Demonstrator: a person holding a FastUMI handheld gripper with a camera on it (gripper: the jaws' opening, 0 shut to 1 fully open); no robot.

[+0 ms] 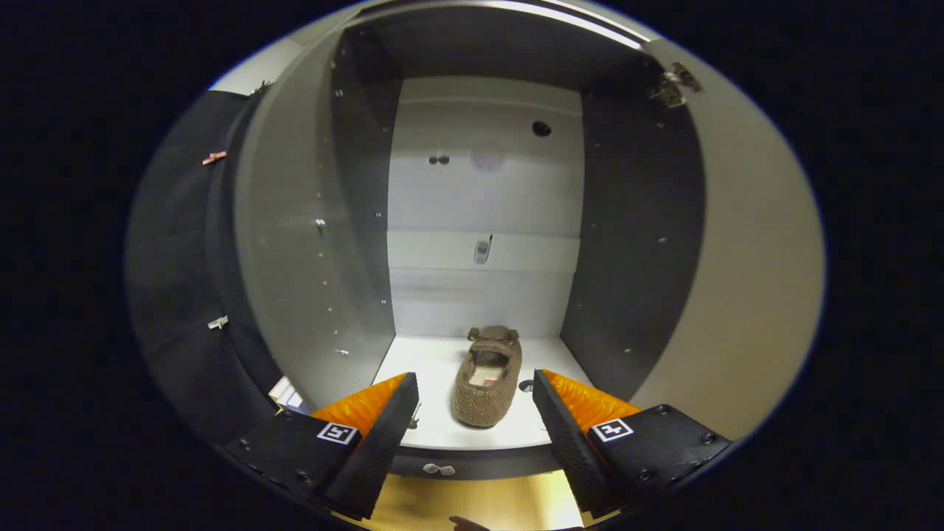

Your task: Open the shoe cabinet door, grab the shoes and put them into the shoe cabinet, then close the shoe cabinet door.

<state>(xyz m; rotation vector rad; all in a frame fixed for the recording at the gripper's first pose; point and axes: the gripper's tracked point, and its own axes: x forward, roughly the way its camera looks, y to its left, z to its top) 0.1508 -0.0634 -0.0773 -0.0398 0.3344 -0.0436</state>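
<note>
Nearest, the hand-held gripper [476,413] has its fingers spread wide apart, holding nothing, poised at the front edge of the open shoe cabinet [479,199]. Just ahead, framed between the fingertips but untouched by them, a fuzzy brown slipper [488,391] lies on the white bottom shelf [428,369], toe toward the camera. Beyond it rises the pale back panel [483,295], flanked by dark side walls. The cabinet door [745,295] is swung open to the right.

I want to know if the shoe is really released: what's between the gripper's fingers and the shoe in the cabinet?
Nothing. In the gripper view the open gripper has bare white cabinet floor on both sides of the brown shoe, which lies between the fingertips, untouched.
</note>
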